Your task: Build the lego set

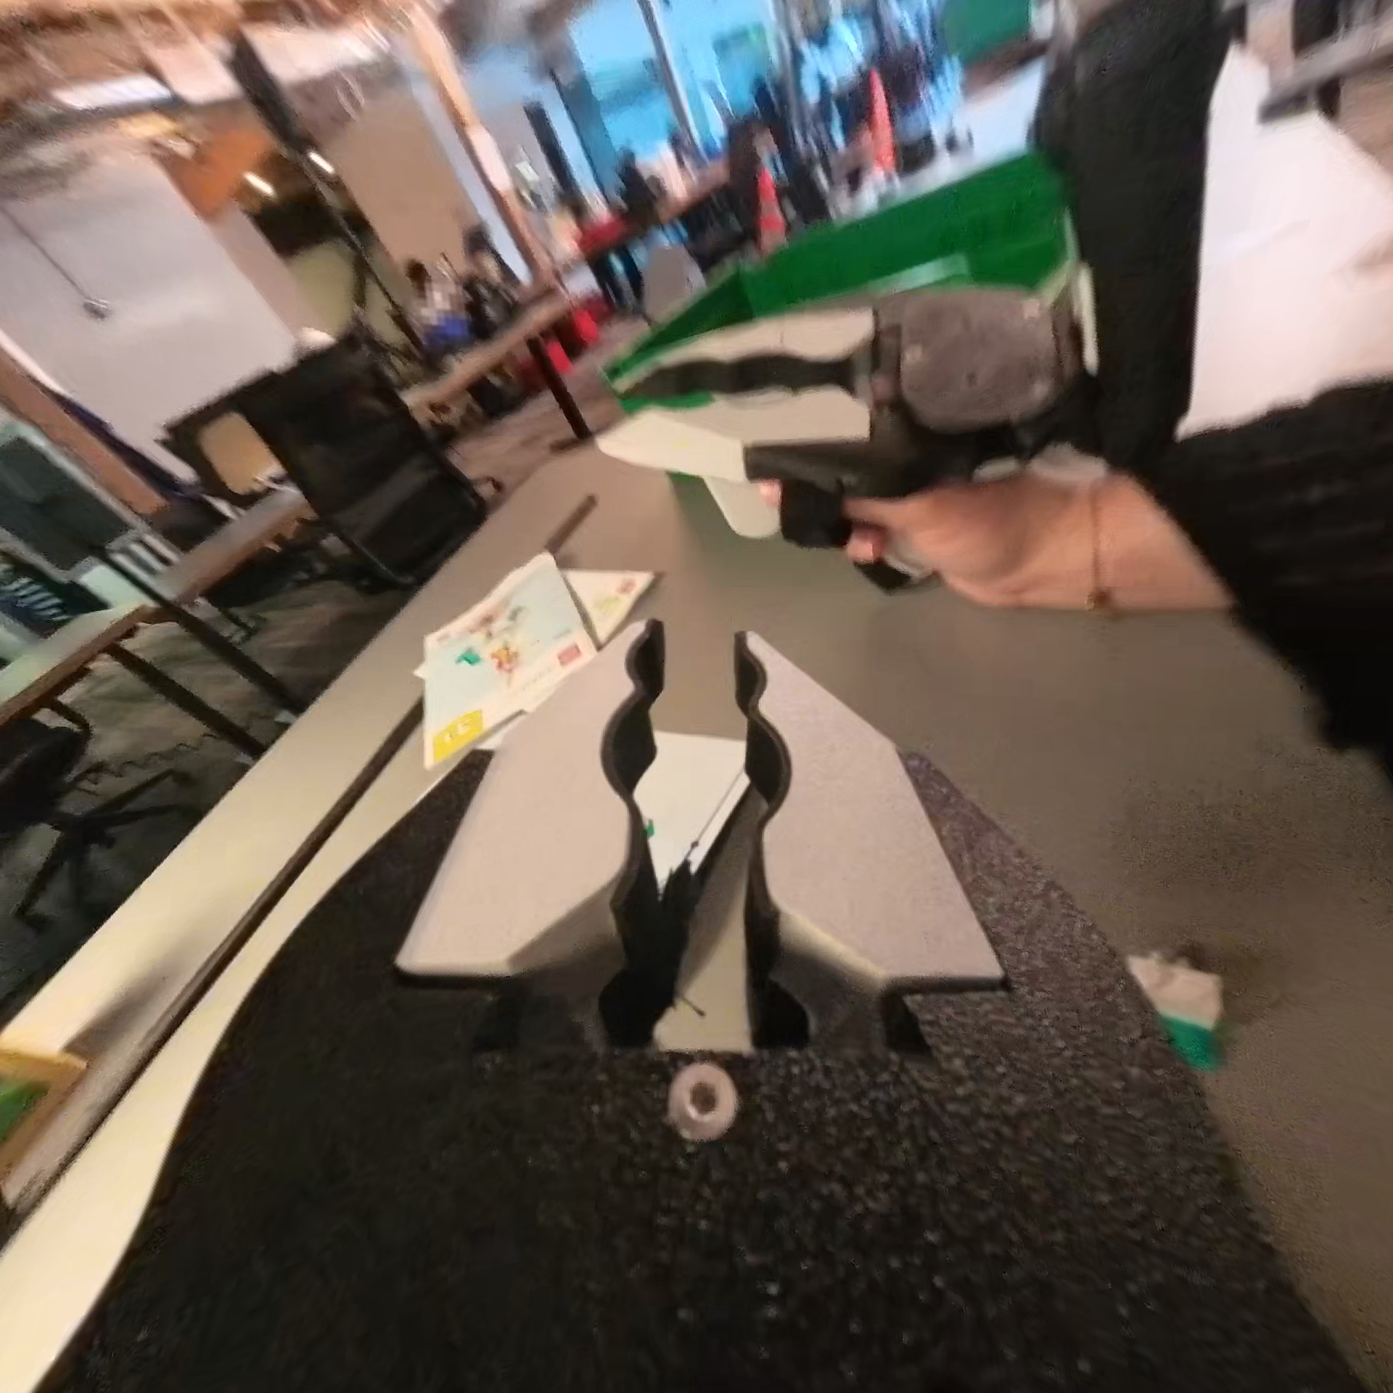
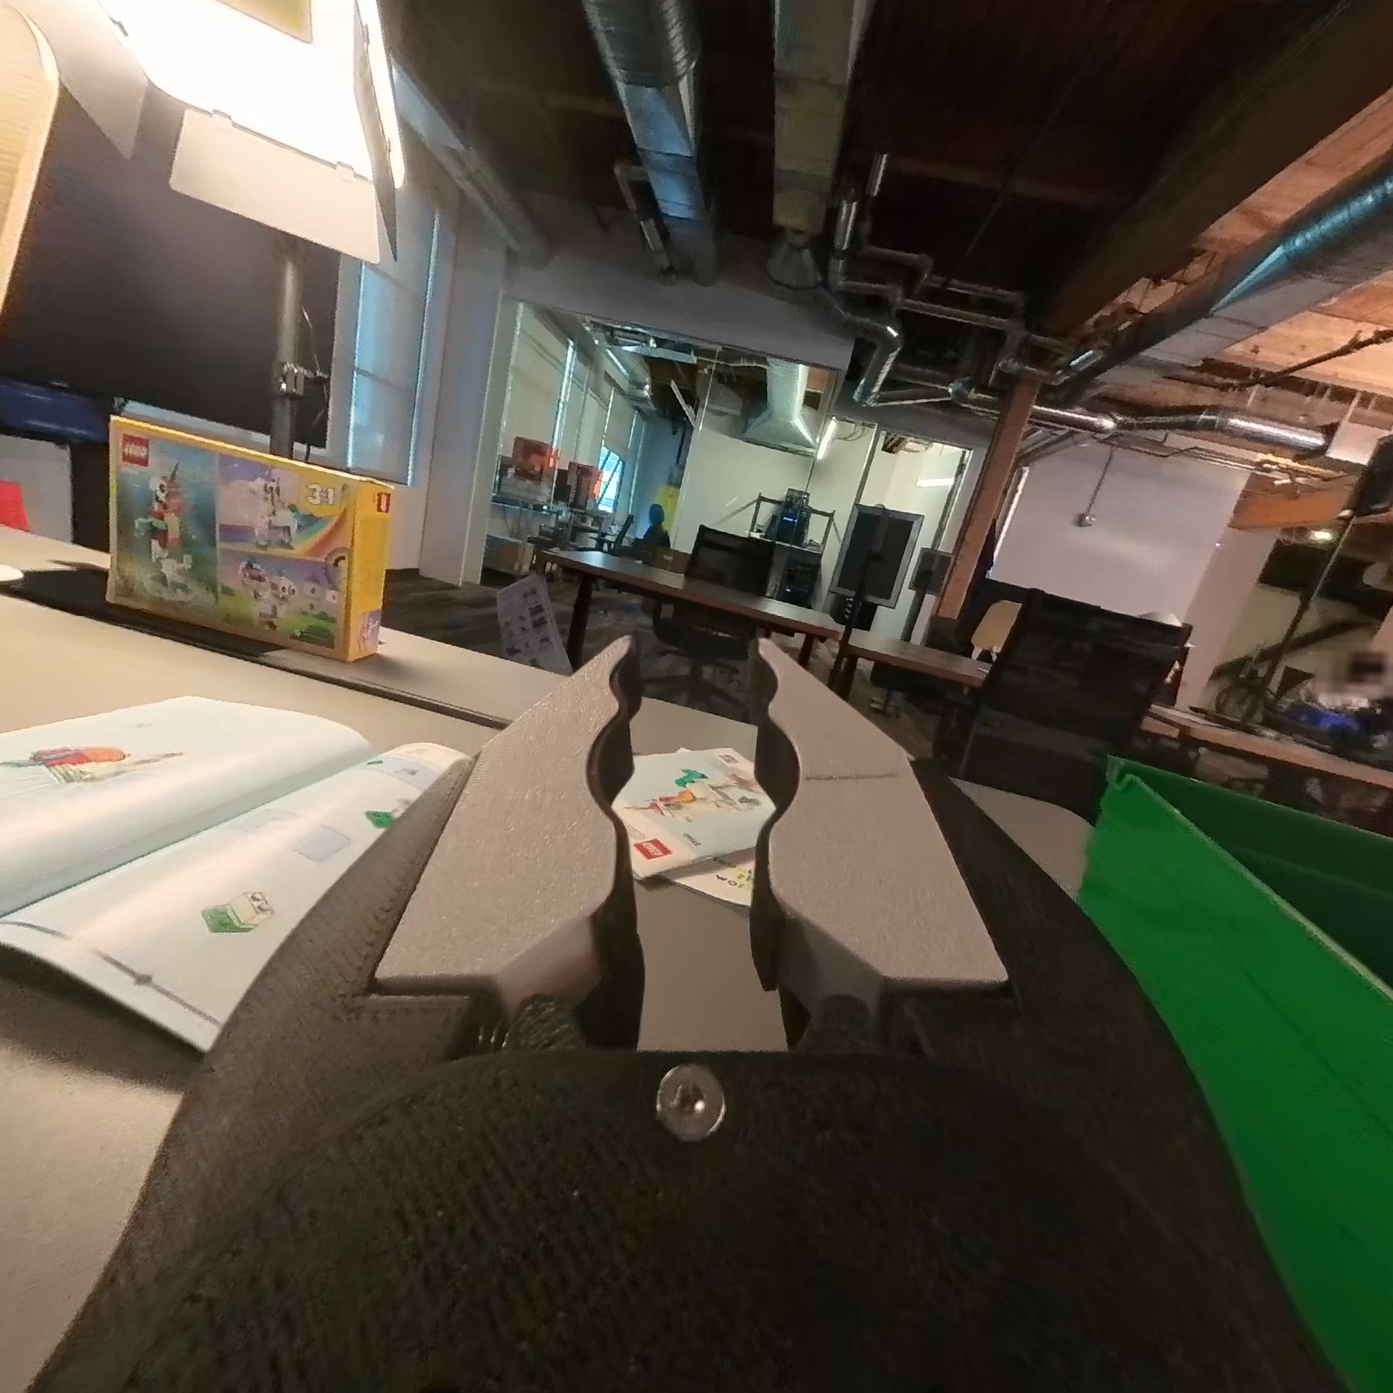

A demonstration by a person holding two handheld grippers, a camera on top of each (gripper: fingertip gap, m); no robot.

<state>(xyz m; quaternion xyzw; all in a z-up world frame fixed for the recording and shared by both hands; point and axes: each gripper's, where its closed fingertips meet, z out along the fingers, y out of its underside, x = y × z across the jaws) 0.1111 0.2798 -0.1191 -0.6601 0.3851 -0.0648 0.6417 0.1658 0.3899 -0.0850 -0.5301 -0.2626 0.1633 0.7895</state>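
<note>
jaws spread on both: left gripper [image 1: 699,641] and right gripper [image 2: 692,656] empty, leaflets [image 2: 697,822] lying near tabletop [image 2: 75,656] far edge.

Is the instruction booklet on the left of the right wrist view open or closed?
Open: the booklet lies flat on the table, both pages showing.

Left wrist view: tilted, just above the grey table [image 1: 942,754], facing the far room. Right wrist view: low, angled upward. Shared: folded booklets [image 1: 501,663] [image 2: 697,818].
</note>
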